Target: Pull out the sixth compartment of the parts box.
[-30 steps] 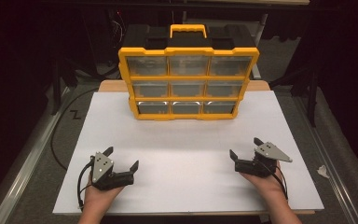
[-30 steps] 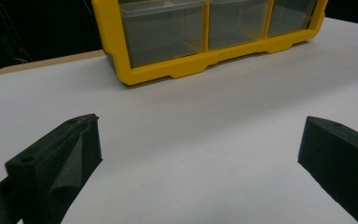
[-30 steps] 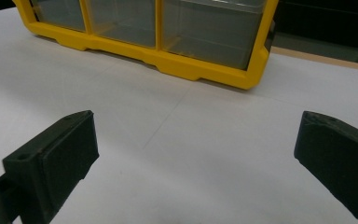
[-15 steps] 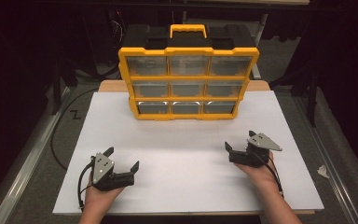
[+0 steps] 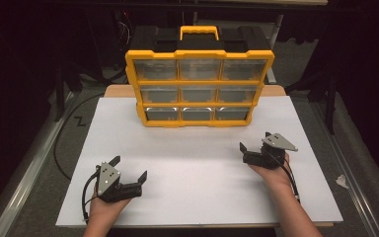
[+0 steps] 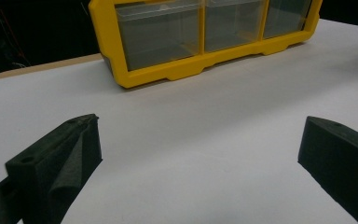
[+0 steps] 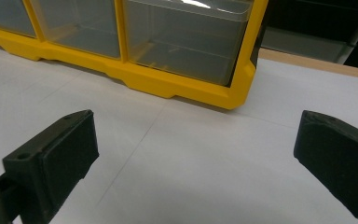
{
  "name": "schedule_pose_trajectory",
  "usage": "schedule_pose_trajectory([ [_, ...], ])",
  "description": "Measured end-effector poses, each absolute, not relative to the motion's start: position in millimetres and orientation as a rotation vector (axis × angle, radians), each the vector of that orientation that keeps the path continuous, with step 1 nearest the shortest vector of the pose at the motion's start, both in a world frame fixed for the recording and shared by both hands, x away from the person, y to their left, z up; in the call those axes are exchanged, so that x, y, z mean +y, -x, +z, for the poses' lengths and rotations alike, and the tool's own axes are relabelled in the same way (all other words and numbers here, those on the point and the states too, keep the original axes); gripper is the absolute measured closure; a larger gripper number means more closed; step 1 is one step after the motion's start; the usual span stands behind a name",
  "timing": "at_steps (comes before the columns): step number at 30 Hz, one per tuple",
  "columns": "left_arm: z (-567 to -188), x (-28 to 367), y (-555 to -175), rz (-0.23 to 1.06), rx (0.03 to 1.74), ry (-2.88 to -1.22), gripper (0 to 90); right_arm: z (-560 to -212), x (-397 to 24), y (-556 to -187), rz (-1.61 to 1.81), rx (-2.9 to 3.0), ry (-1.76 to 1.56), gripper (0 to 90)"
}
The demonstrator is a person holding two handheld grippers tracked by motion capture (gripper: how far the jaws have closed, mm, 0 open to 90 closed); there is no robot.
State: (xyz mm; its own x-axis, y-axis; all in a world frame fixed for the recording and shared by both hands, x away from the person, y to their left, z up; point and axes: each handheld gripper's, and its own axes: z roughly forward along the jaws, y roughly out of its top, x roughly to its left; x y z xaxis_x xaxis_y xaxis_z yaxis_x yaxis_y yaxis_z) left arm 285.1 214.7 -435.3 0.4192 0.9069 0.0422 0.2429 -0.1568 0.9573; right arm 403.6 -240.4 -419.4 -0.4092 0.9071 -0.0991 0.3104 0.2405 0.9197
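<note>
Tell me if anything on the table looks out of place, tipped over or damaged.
Nothing stands out. The yellow organizer case stands upright at the far side of the white board, its clear drawers shut. The left gripper and right gripper are both open, holding nothing.

This looks like a lab or recording workspace rather than a home. A plain white surface [image 5: 197, 163] lies on a wooden tabletop [image 5: 113, 91] whose edge shows at the far left, and dark curtained surroundings close in on all sides. Black cables [image 5: 61, 143] trail over the grey floor [image 5: 39, 197] at the left, beside a metal rail [image 5: 27, 173]. At the far side of the surface stands a yellow parts organiser [image 5: 200, 89] with clear drawers, the sort kept in a workshop, with black cases [image 5: 153, 39] behind it
</note>
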Motion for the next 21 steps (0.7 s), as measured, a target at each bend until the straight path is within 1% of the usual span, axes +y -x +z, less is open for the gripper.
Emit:
schedule_pose_trajectory([
  [9,-435,215,-285,0.814,1.025,-1.646,0.3,-416,-245,-396,1.121,1.855,-1.086,1.0],
  [16,-434,215,-284,0.811,1.023,-1.638,0.4,-420,-256,-388,1.082,1.867,-1.081,1.0],
  [21,-433,216,-284,0.807,1.024,-1.633,0.4,-420,-255,-387,1.07,1.867,-1.073,1.0],
])
